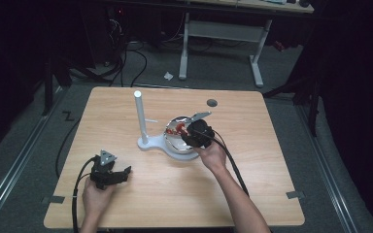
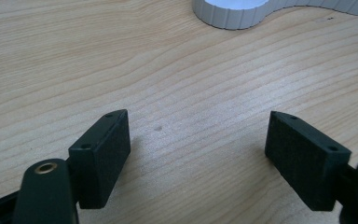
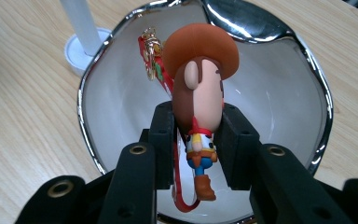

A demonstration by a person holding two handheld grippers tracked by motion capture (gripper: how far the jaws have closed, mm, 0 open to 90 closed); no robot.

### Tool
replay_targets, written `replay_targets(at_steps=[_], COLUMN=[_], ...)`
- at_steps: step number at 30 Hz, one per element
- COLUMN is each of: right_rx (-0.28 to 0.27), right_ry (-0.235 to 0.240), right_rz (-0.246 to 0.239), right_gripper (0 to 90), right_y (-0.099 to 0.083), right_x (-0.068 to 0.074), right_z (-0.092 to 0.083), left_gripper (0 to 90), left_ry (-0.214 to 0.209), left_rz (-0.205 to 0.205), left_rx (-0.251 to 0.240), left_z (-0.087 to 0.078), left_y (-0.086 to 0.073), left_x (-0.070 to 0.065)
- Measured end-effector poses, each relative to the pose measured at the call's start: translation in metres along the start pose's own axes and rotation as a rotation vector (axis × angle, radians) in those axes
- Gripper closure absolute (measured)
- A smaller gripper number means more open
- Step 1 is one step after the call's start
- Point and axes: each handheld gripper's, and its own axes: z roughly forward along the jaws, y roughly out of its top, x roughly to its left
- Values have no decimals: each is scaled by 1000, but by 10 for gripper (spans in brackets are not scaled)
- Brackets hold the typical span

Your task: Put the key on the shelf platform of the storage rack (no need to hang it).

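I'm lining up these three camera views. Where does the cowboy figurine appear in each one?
High view: the cowboy figurine is a small red spot in the silver-rimmed bowl, mid-table, at the right gripper.
Left gripper view: not in it.
Right gripper view: centre, clamped between the fingers.
Shared landmark: the white stand.

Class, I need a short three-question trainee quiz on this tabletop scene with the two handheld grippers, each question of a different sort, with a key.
1. True or false: the left gripper is open over bare table.
2. What does the right gripper grip? A) cowboy figure B) white post C) spoon
3. Fill in: the figure hangs over the silver-rimmed ____.

Key: 1 true; 2 A; 3 bowl.
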Motion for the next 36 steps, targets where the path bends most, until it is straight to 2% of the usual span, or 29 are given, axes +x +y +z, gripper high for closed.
replay_targets(at_steps=[3,12,17,20,24,36], right_rx=[14,13,17,1,-17,-60], right_ry=[-22,-29,-31,-22,-24,-34], right_rz=[-7,-15,-1,19,42,59], right_gripper=[694,706,627,551,504,450], right_y=[0,2,2,-2,-7,-15], right_x=[1,2,0,-3,-7,-16], right_z=[4,7,5,1,-6,-27], left_gripper=[225,224,224,225,224,224], left_ry=[0,-1,-2,-1,0,0], left_rz=[-2,-3,-3,-1,0,0], left_rx=[0,-1,-1,0,1,0], left_z=[0,0,0,0,0,0], left_y=[0,0,0,0,0,0], left_x=[0,0,0,0,0,0])
